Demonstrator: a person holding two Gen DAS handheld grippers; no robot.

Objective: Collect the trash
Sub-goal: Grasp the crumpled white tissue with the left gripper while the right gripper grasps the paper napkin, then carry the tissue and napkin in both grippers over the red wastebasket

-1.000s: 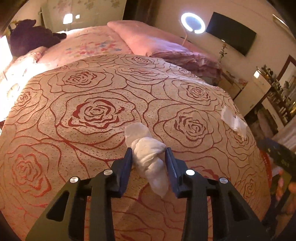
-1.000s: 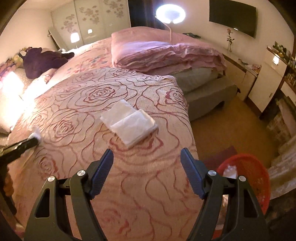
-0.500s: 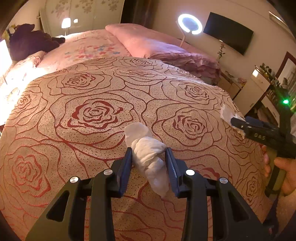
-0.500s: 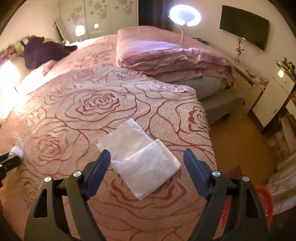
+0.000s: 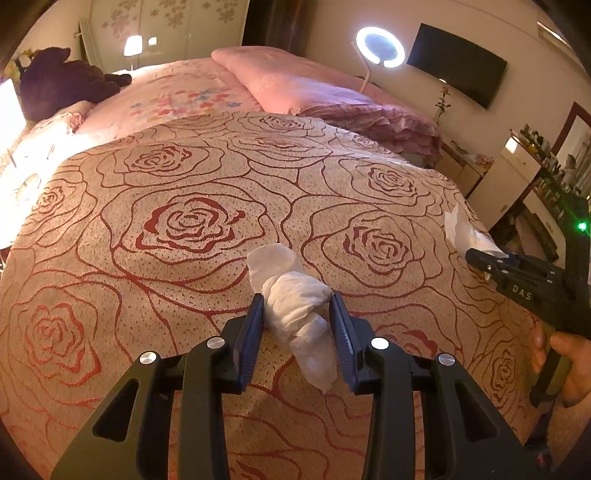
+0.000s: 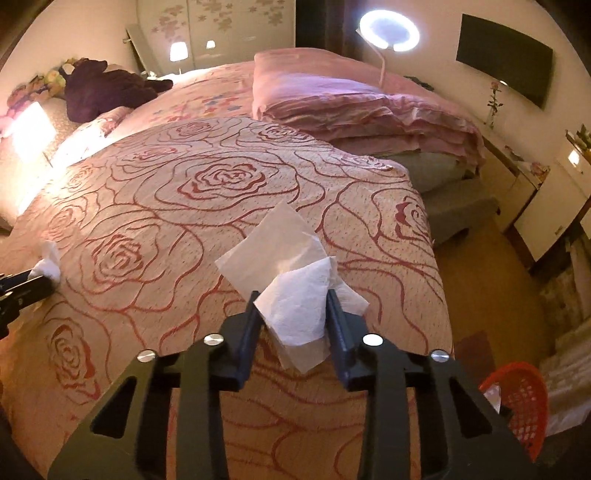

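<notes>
left gripper: black two-finger gripper with blue pads (image 5: 297, 308), clenched on a twisted white tissue wad (image 5: 295, 299); also seen at 9 o'clock in the right wrist view (image 6: 26, 286), wad tip poking out of it (image 6: 48, 262)
tissue wad vs tool: sits between both pads, touching both; one end sticks out past the tips toward 12 o'clock, other end hangs down toward 5 o'clock, inside the jaws
wad vs bed: tilted, lifted or resting on cover, can't tell
right gripper: black two-finger gripper, blue pads (image 6: 291, 308), jaws closing, pads pressing both sides of a flat white folded paper napkin (image 6: 291, 291)
napkin vs tool: pinched part bunched up between the pads; loose flat sheet fans out beyond the tips toward 11-12 o'clock, lying on the cover; one corner hangs down toward 6 o'clock between the fingers
right gripper from left wrist view: enters at 3 o'clock (image 5: 480, 256), napkin bit showing at its tip (image 5: 465, 232); a hand (image 5: 561, 365) holds its handle at 4 o'clock
bed: cream bedspread with red rose outline pattern (image 6: 147, 206); both pieces of trash are over it, wad near the middle, napkin near the 3 o'clock edge
red plastic mesh basket: on the floor at 4-5 o'clock of right wrist view (image 6: 524, 398), well apart from the napkin, something white inside
background: folded pink quilt (image 6: 351, 107) at 12-1 o'clock, ring lamp (image 6: 388, 27) lit behind it
</notes>
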